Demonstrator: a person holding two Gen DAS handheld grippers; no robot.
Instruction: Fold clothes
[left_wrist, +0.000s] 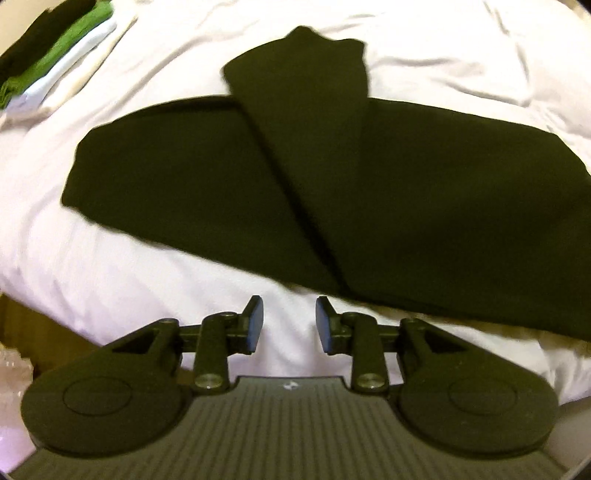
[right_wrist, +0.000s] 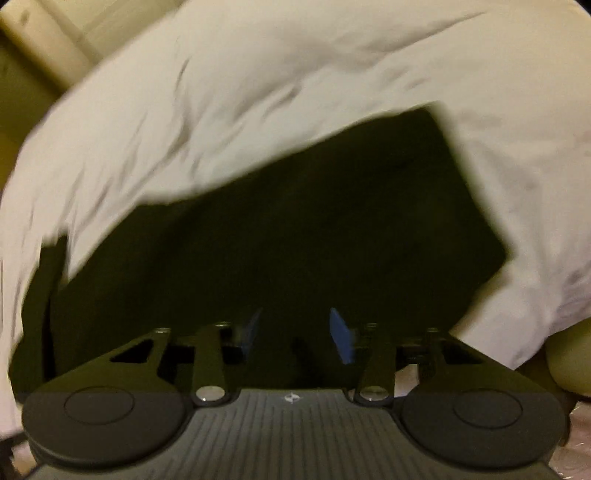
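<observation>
**Both grippers let go, dark garment half-folded on bed**

Left gripper: jaws parted, nothing between them, hovering over bare white sheet at lower centre, just short of the garment's near edge. Right gripper: jaws apart too, blue pads visible, no cloth pinched as far as the blurred view shows; it sits over the dark cloth low in frame.

The dark garment lies spread across mid-frame, one flap folded diagonally over the middle, its tip toward upper centre. A stack of folded clothes sits upper left.

Likely step: regrasp for the next fold. To do it well, pinch both near corners through all layers, lift evenly, keep the flap from sliding, and land the edges aligned. The sheet is wrinkled, so avoid grabbing it along with the garment.
</observation>
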